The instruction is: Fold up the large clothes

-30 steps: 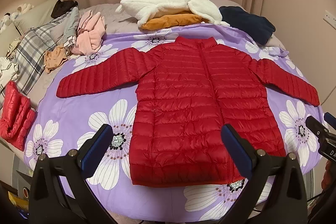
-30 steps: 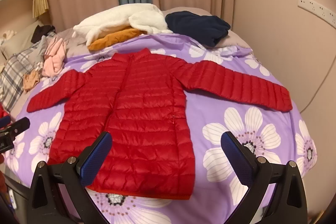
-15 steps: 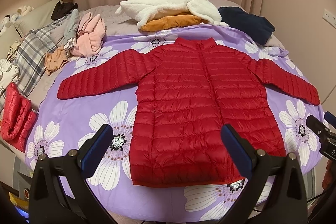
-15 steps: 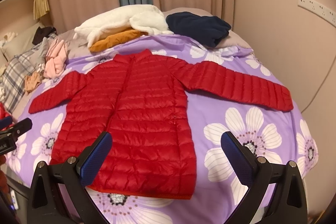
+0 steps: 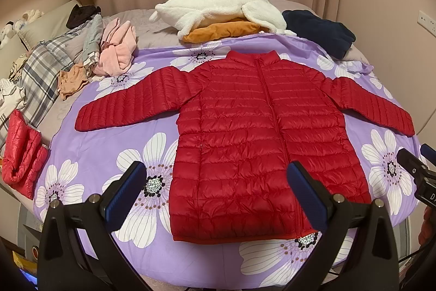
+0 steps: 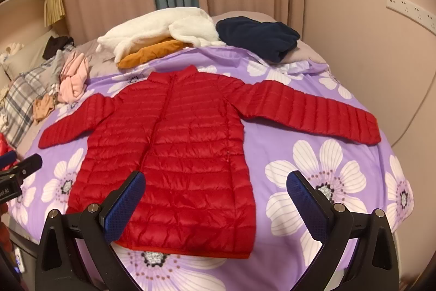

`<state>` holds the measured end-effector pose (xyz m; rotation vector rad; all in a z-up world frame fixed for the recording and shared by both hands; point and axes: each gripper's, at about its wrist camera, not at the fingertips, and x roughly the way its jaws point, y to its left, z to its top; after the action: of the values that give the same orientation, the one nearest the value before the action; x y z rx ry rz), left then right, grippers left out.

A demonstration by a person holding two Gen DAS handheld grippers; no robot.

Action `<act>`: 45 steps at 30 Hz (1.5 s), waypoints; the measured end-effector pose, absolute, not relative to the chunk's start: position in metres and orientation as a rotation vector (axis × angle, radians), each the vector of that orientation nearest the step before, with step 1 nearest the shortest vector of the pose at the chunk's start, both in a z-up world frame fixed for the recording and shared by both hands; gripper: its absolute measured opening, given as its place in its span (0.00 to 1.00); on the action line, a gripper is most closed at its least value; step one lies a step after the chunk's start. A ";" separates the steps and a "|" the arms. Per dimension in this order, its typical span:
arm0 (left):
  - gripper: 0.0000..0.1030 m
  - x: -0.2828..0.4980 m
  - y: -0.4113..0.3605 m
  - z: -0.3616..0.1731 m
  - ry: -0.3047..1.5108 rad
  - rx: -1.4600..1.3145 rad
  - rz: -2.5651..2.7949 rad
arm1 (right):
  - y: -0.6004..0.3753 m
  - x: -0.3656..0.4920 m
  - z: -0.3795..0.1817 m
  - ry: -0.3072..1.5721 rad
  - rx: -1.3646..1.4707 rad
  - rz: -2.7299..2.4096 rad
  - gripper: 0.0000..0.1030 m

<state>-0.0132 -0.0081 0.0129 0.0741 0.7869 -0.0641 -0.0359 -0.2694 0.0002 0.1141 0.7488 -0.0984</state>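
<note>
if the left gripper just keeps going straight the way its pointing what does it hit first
Most likely the red puffer jacket: the left gripper, its fingers open and holding nothing, aims at the jacket's lower body near the hem. Nothing shows in between, though depth is hard to judge through the fisheye.

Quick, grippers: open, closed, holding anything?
Left gripper: open, empty, above the jacket.
Right gripper: open, empty.

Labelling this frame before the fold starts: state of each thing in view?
red puffer jacket: flat, zipped, both sleeves spread, unfolded
left claw: open, empty, above the hem
right claw: open, empty
small red jacket: folded, at bed edge
white fleece: heaped on orange garment
</note>
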 end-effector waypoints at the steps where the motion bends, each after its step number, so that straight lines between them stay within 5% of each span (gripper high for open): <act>1: 1.00 -0.013 -0.008 0.013 0.788 0.074 -0.065 | -0.270 -0.036 0.000 0.748 0.114 -0.098 0.99; 45: 1.00 -0.015 -0.006 0.012 0.789 0.075 -0.066 | -0.267 -0.036 -0.002 0.747 0.120 -0.092 0.99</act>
<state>-0.0145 -0.0060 0.0115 0.0746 0.7886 -0.0656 -0.0357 -0.2665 -0.0021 0.1200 0.7473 -0.0918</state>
